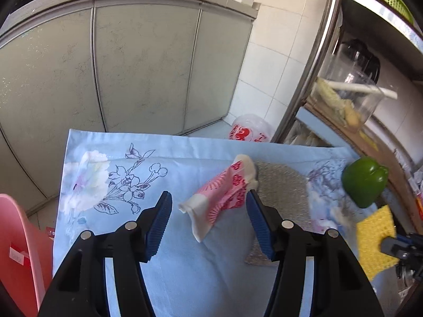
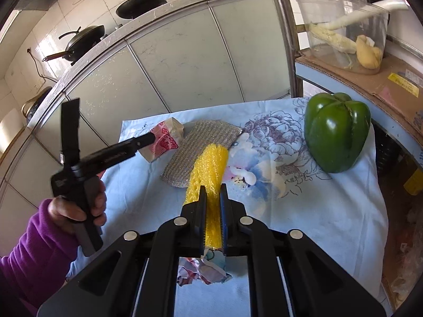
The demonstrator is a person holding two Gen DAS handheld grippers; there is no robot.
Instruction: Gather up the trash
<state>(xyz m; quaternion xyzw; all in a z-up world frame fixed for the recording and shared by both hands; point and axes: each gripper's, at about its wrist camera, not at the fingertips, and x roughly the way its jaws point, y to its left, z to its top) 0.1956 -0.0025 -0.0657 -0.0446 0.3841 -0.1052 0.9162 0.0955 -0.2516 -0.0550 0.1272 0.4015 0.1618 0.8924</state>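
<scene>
On the far cloth [image 1: 111, 237]: wrapper [image 1: 222, 198] uncollected between wide left gripper [image 1: 208, 222] fingers; right gripper [image 2: 212, 219] clamped on yellow sponge [image 2: 208, 166]; crumpled paper [image 2: 203, 272] remaining near.

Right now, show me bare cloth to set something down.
Free: the cloth's near corner below the green pepper, and left of the pink wrapper over the flower print. Crowded: centre, where wrapper, silver pad and yellow sponge bunch.

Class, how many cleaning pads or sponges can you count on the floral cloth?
2. The silver scouring pad lies mid-cloth beside the pink wrapper; the yellow sponge sits clamped in the right gripper, overlapping it.
</scene>
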